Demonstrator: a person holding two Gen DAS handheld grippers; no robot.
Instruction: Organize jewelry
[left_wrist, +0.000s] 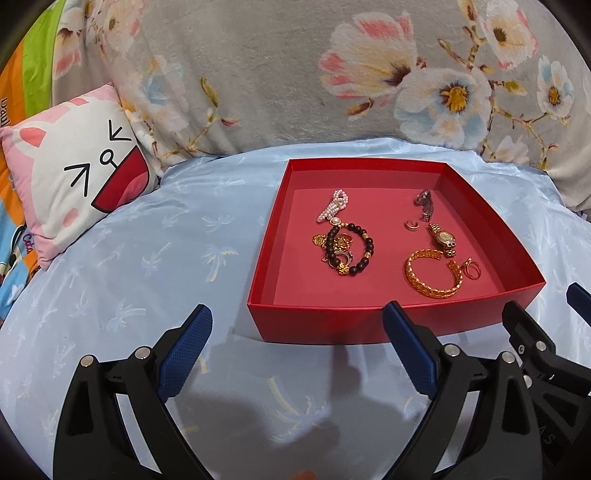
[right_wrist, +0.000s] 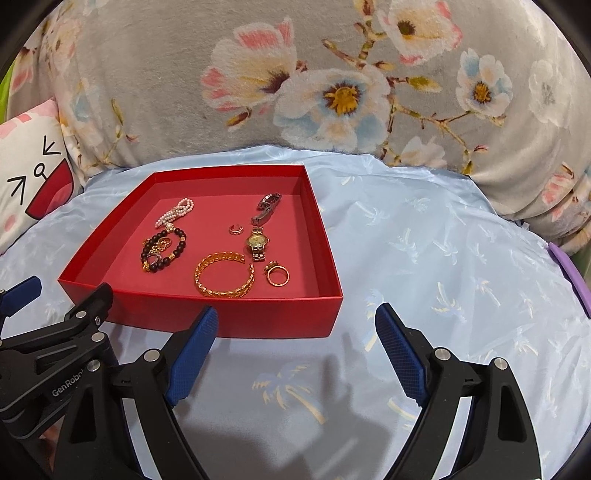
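Nearest, the left tool (left_wrist: 297, 347) and the right tool (right_wrist: 295, 345) hang released and empty over the blue bed sheet (right_wrist: 424, 258). Just beyond stands the red box (left_wrist: 332, 325), with all the jewelry inside: a gold bangle (right_wrist: 225, 275), a ring (right_wrist: 279, 276), a gold watch (right_wrist: 257, 243), a bead bracelet (left_wrist: 349, 249), a pearl strand (left_wrist: 332, 206). This fits sorting in progress or finished. Any pick should pinch one piece only. The charms tangled in the bead bracelet are hard to make out.

I see right gripper (left_wrist: 554, 306) cut by right edge of left view | left gripper (right_wrist: 55, 295) cut by left edge of right view | charms inside dark bead bracelet (left_wrist: 351, 247) too tangled to tell | pillow (right_wrist: 29, 177) cut at left edge
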